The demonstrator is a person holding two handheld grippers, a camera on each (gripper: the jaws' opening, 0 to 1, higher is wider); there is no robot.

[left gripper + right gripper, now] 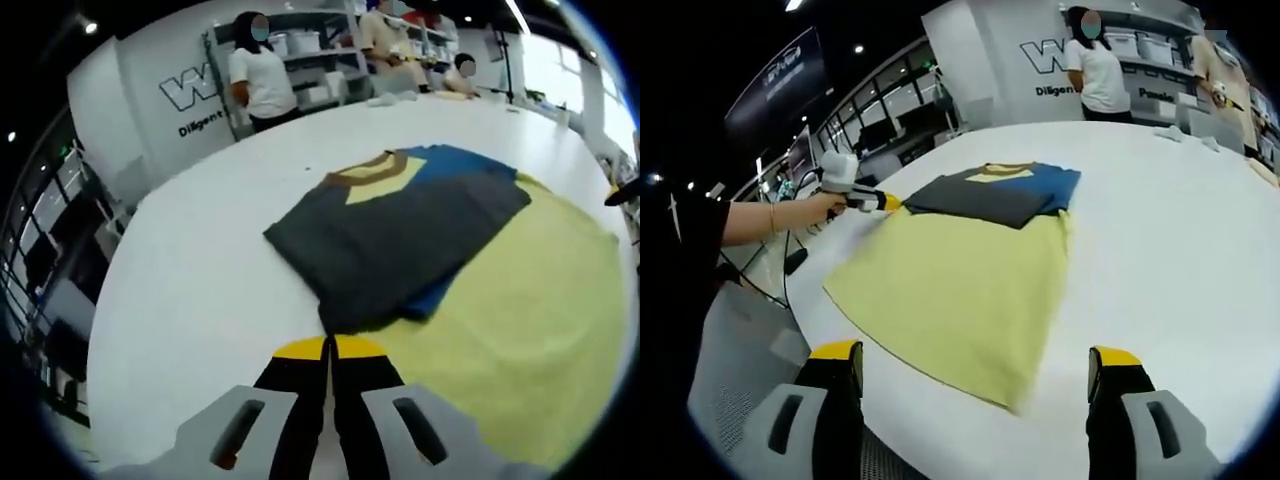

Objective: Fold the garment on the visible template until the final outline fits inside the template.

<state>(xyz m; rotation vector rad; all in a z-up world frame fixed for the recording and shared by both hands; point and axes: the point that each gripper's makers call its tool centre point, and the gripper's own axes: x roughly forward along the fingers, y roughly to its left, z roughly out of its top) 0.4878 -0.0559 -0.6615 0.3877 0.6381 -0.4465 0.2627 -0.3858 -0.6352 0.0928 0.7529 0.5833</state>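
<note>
A garment lies flat on the white table (200, 280) (1180, 250). Its large lower part is pale yellow (520, 330) (960, 280); its top is blue with a brownish collar (385, 165) (1005, 167). A dark grey part (400, 240) (985, 197) is folded across the top. My left gripper (330, 348) (890, 203) is shut with its yellow tips together, just short of the grey fold's near corner, and nothing shows between them. A hand holds it. My right gripper (975, 362) stands wide open over the yellow hem near the table's edge.
The table's rounded edge (840, 330) runs close under my right gripper. A person in a white top (262, 75) (1098, 70) stands at the far side by shelves (320, 60). Others sit at the far right (400, 50). Small white items (395, 97) lie far back on the table.
</note>
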